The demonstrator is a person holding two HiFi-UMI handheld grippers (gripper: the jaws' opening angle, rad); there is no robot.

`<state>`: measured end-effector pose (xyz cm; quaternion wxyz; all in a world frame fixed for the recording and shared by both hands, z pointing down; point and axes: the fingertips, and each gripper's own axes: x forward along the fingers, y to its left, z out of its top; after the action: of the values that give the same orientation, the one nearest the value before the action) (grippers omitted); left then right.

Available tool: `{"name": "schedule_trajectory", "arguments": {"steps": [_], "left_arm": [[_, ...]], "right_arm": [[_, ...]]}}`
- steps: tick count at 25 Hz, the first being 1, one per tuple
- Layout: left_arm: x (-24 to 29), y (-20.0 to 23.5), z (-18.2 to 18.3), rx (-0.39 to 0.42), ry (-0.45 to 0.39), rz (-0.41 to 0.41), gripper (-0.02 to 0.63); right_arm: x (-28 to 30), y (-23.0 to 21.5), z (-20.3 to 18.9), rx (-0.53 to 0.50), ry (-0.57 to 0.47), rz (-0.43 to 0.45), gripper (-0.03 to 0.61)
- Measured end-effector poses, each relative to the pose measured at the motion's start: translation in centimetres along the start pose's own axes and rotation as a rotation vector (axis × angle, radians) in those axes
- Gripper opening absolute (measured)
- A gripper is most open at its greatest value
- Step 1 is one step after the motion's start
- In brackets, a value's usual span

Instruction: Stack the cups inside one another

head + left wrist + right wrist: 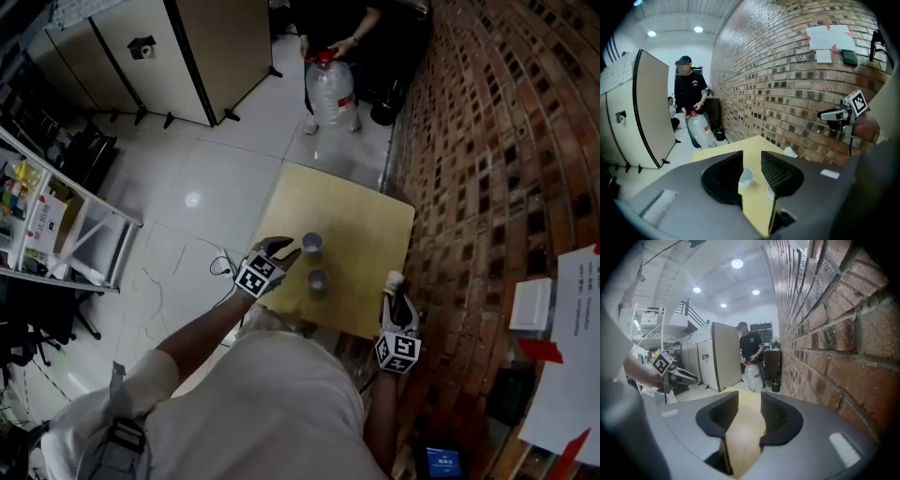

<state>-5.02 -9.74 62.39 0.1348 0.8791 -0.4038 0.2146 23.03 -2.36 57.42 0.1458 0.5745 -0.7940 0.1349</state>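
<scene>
Left gripper (284,251), fingers (729,173) apart, near empty cup (312,242); second cup (319,280) beside.

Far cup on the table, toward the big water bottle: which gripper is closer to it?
Left. The left gripper is just left of the far cup in the head view; the right gripper is by the table's right edge, past the near cup.

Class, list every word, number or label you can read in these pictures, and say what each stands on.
No text can be read anywhere.
Paper sheets on the brick wall: print too small.
Water bottle, red label: blurred.
Marker cubes: square patterns only, no letters.
</scene>
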Motion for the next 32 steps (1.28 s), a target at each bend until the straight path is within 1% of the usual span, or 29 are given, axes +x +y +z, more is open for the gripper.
{"name": "schedule_trajectory", "arguments": {"steps": [2, 6, 11, 17, 23, 25, 27, 30, 32], "left_arm": [[-0.6, 0.7, -0.6, -0.029, 0.003, 0.021, 0.141], [-1.5, 1.9, -1.5, -0.033, 0.020, 0.048, 0.141], [-2.1, 2.5, -1.6, -0.041, 0.019, 0.055, 0.140], [-1.9, 1.9, -1.9, -0.038, 0.025, 0.041, 0.140], [-1.3, 1.8, -1.2, -0.024, 0.014, 0.021, 0.138], [-1.2, 1.6, -1.1, -0.011, 0.017, 0.013, 0.090], [-1.0, 1.5, -1.0, -0.018, 0.020, -0.004, 0.086], [-0.6, 1.3, -0.4, -0.033, 0.029, -0.032, 0.128], [0.0, 0.7, 0.1, -0.020, 0.043, -0.057, 0.141]], "right_arm": [[0.4, -0.3, -0.1, 0.001, -0.007, -0.006, 0.153], [0.9, -1.1, -1.6, 0.018, 0.013, -0.024, 0.153], [1.1, -1.9, -2.2, 0.041, 0.019, -0.048, 0.153], [1.2, -2.3, -2.5, 0.058, 0.016, -0.062, 0.153], [1.1, -2.8, -2.9, 0.064, 0.021, -0.069, 0.153], [1.0, -2.9, -3.1, 0.068, 0.026, -0.073, 0.153], [0.8, -3.0, -3.3, 0.071, 0.028, -0.076, 0.153], [0.8, -2.9, -3.6, 0.074, 0.032, -0.079, 0.153], [0.8, -3.0, -3.8, 0.077, 0.036, -0.083, 0.153]]}}
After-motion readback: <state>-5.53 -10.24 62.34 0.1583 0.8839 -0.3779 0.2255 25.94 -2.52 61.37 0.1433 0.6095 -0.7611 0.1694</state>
